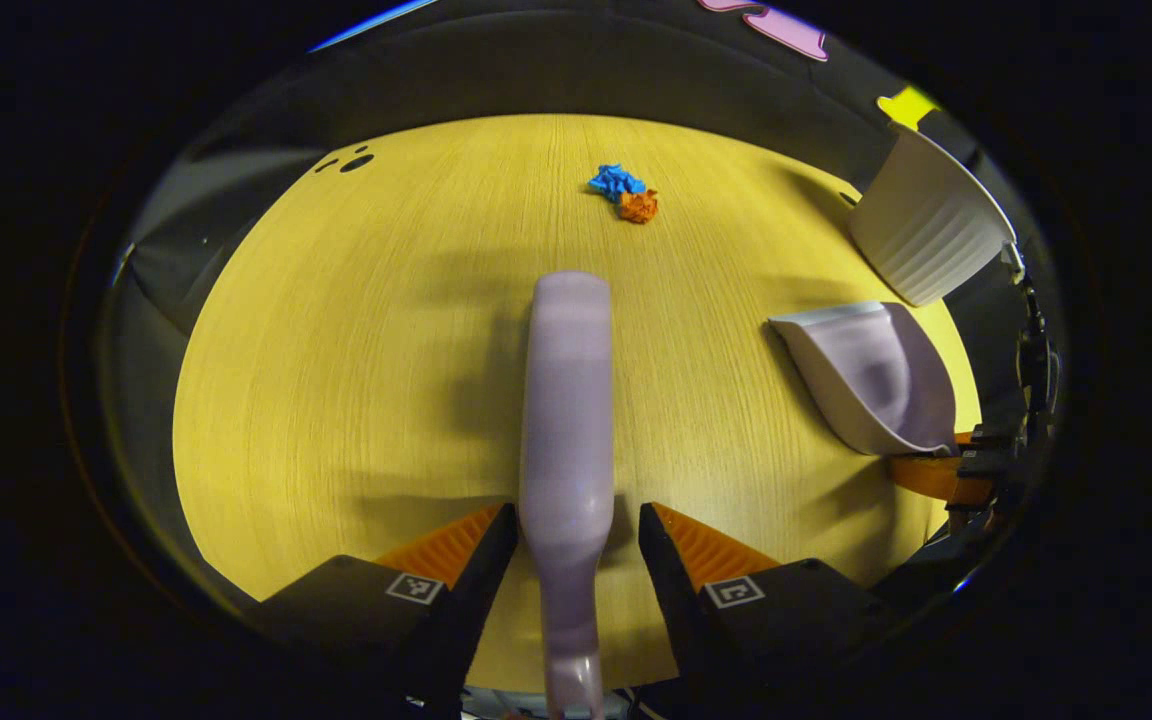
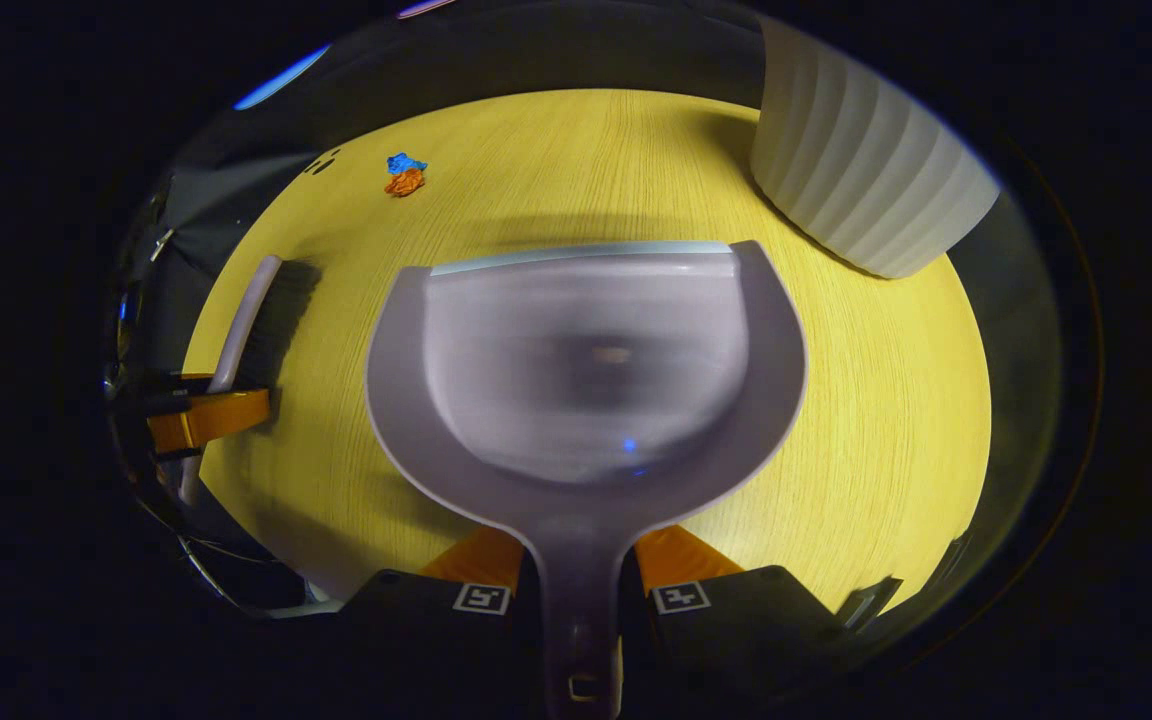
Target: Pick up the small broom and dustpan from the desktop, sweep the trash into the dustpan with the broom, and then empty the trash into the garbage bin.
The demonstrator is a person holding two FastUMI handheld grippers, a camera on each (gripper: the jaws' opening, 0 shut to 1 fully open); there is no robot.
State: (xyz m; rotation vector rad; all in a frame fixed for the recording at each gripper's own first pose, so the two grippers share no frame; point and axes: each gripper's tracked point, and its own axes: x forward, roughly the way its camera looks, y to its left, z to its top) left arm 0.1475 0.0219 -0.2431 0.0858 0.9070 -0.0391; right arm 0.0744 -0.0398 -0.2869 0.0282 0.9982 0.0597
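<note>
Between my left gripper's (image 1: 576, 535) fingers in the left gripper view: the broom (image 1: 566, 420), pale lilac, handle running back between them and its long back pointing away over the desk. Both fingers stand a little off the handle with a gap on either side, so I list them as open around it, not pressing.

Between my right gripper's (image 2: 576, 560) fingers in the right gripper view: the dustpan (image 2: 586, 370), same lilac, handle pinched from both sides, scoop spreading wide ahead with its straight front lip farthest from me. Fingers closed on the handle.

Desk (image 1: 336, 350): light wood grain, round in this lens, carrying everything listed.

Mid distance, left gripper view: the dustpan (image 1: 871, 375) off to the right, with my right gripper (image 1: 956, 470) at its handle end. Mid distance, right gripper view: the broom (image 2: 251, 320) off to the left, dark bristles on its right side, my left gripper (image 2: 201, 415) at its handle.

Garbage bin (image 2: 866, 170): white, ribbed wall, standing just beyond the dustpan's right corner; in the left gripper view the bin (image 1: 926, 225) sits at the far right edge of the desk.

Farthest item, trash: one blue scrap (image 1: 616, 181) and one orange scrap (image 1: 638, 206), crumpled, touching each other, lying well beyond the broom's tip; the same pair shows far left in the right gripper view, blue (image 2: 404, 163) above orange (image 2: 403, 182).
</note>
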